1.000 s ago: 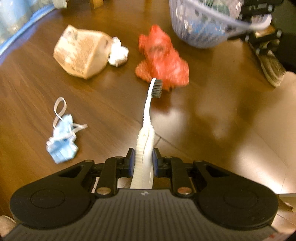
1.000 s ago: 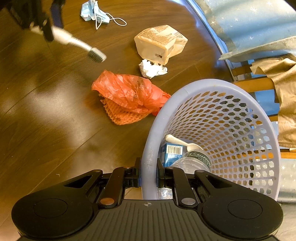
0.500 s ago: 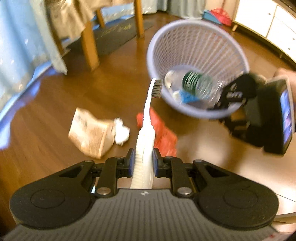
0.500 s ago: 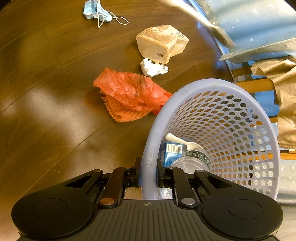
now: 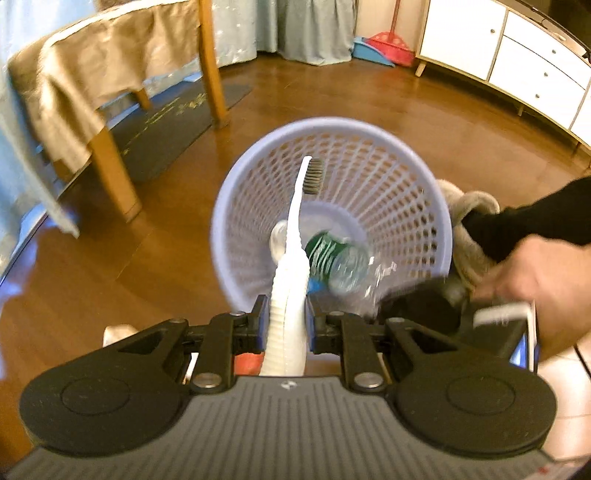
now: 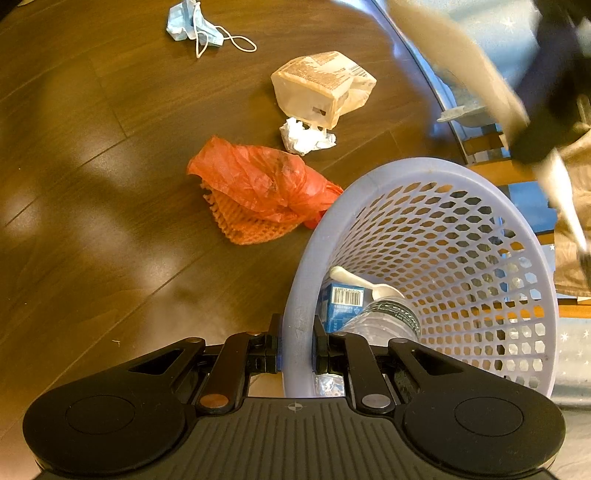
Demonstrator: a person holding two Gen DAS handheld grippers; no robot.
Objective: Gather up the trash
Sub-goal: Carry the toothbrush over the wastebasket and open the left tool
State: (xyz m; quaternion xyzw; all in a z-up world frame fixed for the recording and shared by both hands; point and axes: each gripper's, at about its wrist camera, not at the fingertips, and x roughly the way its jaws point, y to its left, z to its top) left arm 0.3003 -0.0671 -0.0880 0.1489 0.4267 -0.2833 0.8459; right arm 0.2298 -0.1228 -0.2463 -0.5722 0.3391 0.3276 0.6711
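My left gripper (image 5: pixel 285 321) is shut on a white toothbrush (image 5: pixel 293 254) whose dark bristles point into the mouth of the lilac mesh basket (image 5: pixel 406 166). The basket is tilted toward me, and a clear bottle with a green label (image 5: pixel 340 258) lies inside. My right gripper (image 6: pixel 295 349) is shut on the near rim of the basket (image 6: pixel 299 295). In it lie the bottle (image 6: pixel 384 317), a blue carton (image 6: pixel 341 301) and a white spoon (image 6: pixel 354 278). The toothbrush (image 6: pixel 565 199) shows blurred at the upper right of the right wrist view.
On the dark wood floor lie an orange bag with netting (image 6: pixel 258 188), a crumpled tissue (image 6: pixel 304 136), a tan wrapper (image 6: pixel 321 86) and a blue face mask (image 6: pixel 192 26). A cloth-covered table with wooden legs (image 5: pixel 114 166) stands left; white cabinets (image 5: pixel 517 59) stand far right. A hand (image 5: pixel 543 280) holds the right gripper.
My left gripper has swung up from the floor with the toothbrush and now points it into the basket's mouth. The right gripper has kept its hold on the basket rim.
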